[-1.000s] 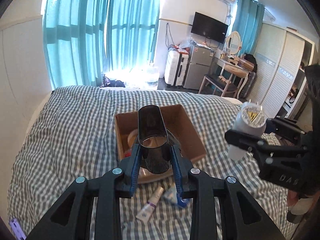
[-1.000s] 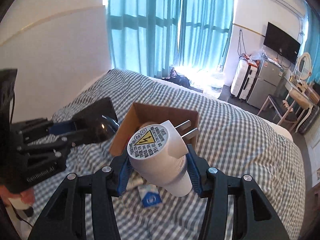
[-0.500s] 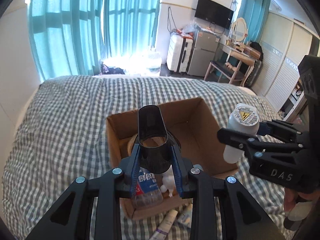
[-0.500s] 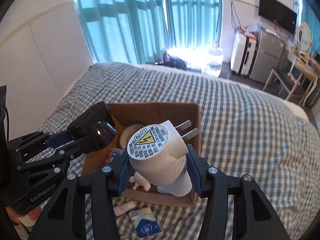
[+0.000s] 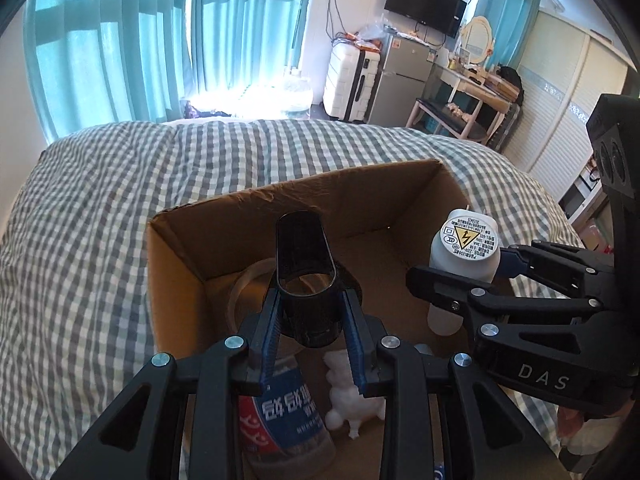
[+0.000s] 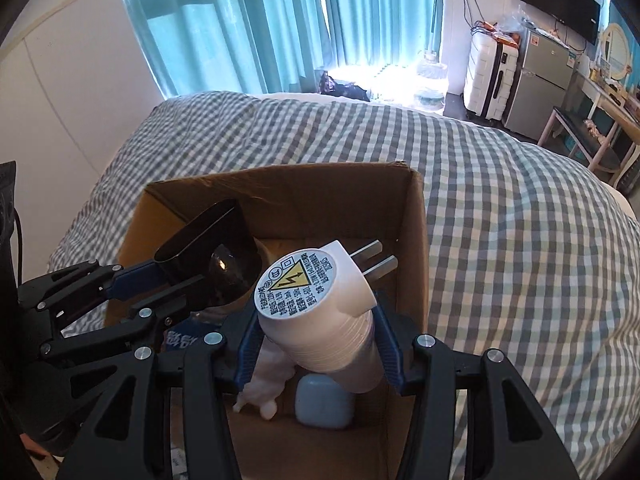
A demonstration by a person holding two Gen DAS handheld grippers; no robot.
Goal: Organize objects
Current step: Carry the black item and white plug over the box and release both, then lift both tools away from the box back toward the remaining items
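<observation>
Your left gripper [image 5: 312, 344] clamped on black nozzle [image 5: 306, 276], long axis pointing away, hanging over cardboard box [image 5: 176, 264] left half. Right gripper [image 6: 316, 346] pinching white plug device [image 6: 316, 308], prongs toward far wall, over right half. Drop spot straight below both; neither hand nearer, far as I can tell.

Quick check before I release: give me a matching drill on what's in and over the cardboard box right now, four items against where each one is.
Things:
1. black nozzle
2. white plug-in device
3. tape roll
4. pale blue case

Places:
A. on the box floor, below the right gripper
B. clamped in the left gripper
C. lying at the box's far left inside corner
D. clamped in the right gripper

Pairs: 1-B, 2-D, 3-C, 4-A
</observation>
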